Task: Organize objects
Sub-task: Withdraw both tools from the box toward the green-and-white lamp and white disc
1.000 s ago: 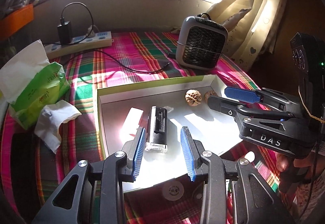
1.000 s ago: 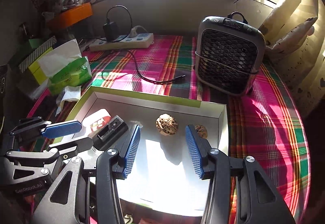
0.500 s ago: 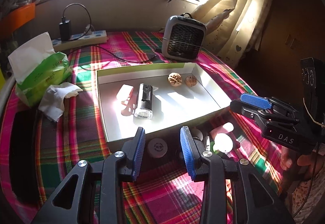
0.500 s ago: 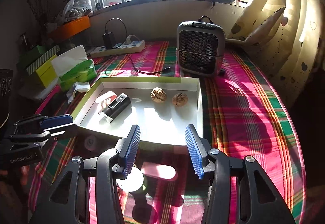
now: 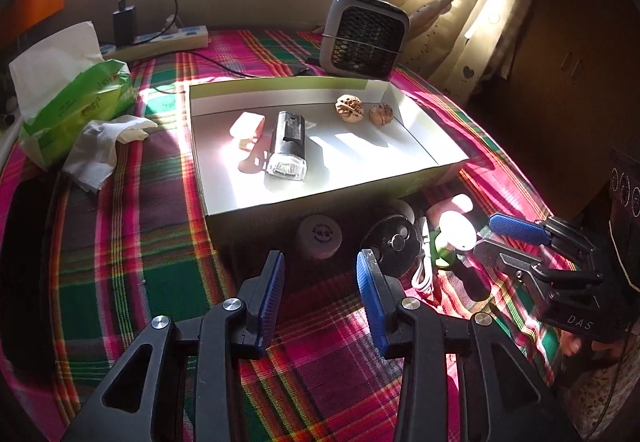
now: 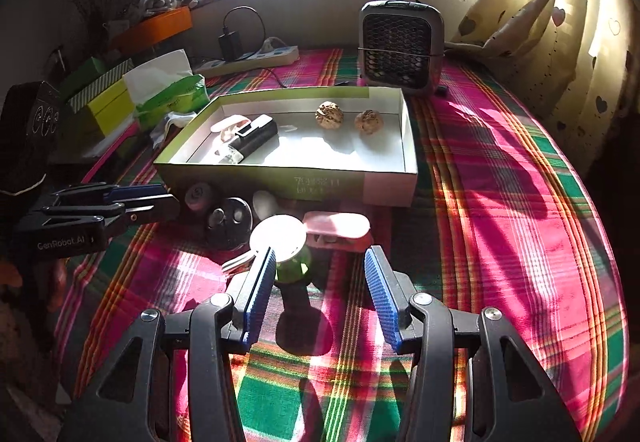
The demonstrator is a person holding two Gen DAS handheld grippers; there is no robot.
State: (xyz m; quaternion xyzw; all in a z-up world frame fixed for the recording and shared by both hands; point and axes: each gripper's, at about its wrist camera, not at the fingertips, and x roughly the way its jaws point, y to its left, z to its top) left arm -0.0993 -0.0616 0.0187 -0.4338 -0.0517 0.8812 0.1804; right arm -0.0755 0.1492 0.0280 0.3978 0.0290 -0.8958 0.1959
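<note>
A shallow white box point(image 5: 316, 91) point(image 6: 384, 187) on the plaid cloth holds a black flashlight point(image 5: 288, 143) point(image 6: 252, 139), a pink case point(image 5: 247, 125), and two walnuts point(image 5: 350, 107) point(image 6: 329, 114). In front of the box lie a round pinkish disc point(image 5: 319, 236), a black round object point(image 5: 394, 242) point(image 6: 230, 219), a white cable point(image 5: 423, 270), a green-and-white small fan point(image 5: 454, 234) point(image 6: 282, 244) and a pink case point(image 6: 338, 228). My left gripper point(image 5: 320, 290) is open and empty just in front of the disc. My right gripper point(image 6: 318, 294) is open and empty, close to the small fan.
A grey desk heater point(image 5: 364, 33) point(image 6: 400, 45) stands behind the box. A green tissue pack point(image 5: 68, 93) and a crumpled tissue point(image 5: 104, 145) lie to the left. A power strip with charger point(image 5: 160, 39) is at the back. Curtains point(image 6: 560, 21) hang at the right.
Both grippers have pulled back from over the box toward the near side of the table. The loose objects in front of the box have come into view. Both stay open.
</note>
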